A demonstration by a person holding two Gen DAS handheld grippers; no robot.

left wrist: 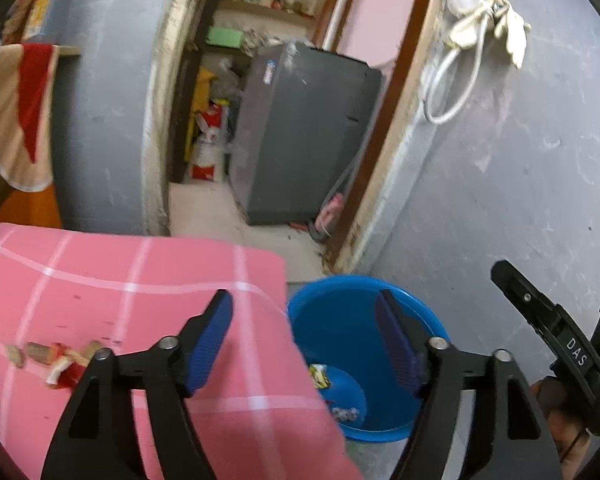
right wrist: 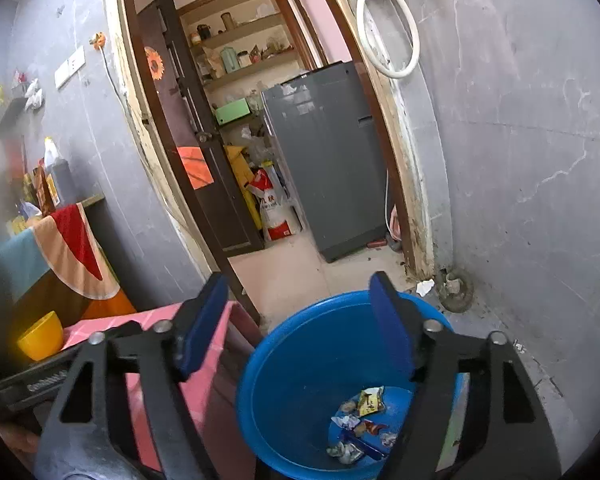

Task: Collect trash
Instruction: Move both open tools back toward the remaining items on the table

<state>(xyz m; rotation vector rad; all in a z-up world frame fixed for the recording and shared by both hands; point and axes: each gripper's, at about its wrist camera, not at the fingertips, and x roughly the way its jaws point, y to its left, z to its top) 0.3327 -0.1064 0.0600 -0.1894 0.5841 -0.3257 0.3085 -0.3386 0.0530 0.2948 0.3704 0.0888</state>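
Note:
A blue bucket [right wrist: 300,376] stands on the floor beside a table with a pink checked cloth [left wrist: 140,288]; several crumpled wrappers [right wrist: 360,424] lie in its bottom. It also shows in the left wrist view [left wrist: 340,320]. Wrapper scraps and brown bits [left wrist: 56,360] lie on the cloth at the left. My left gripper [left wrist: 304,344] is open and empty over the table's right edge. My right gripper [right wrist: 300,320] is open and empty above the bucket; its body shows in the left wrist view [left wrist: 560,344].
A doorway behind the bucket leads to a grey washing machine [right wrist: 328,152] and shelves. A yellow bowl [right wrist: 40,340] sits at the left. A grey wall [right wrist: 520,160] is to the right, with a floor drain [right wrist: 456,288] at its foot.

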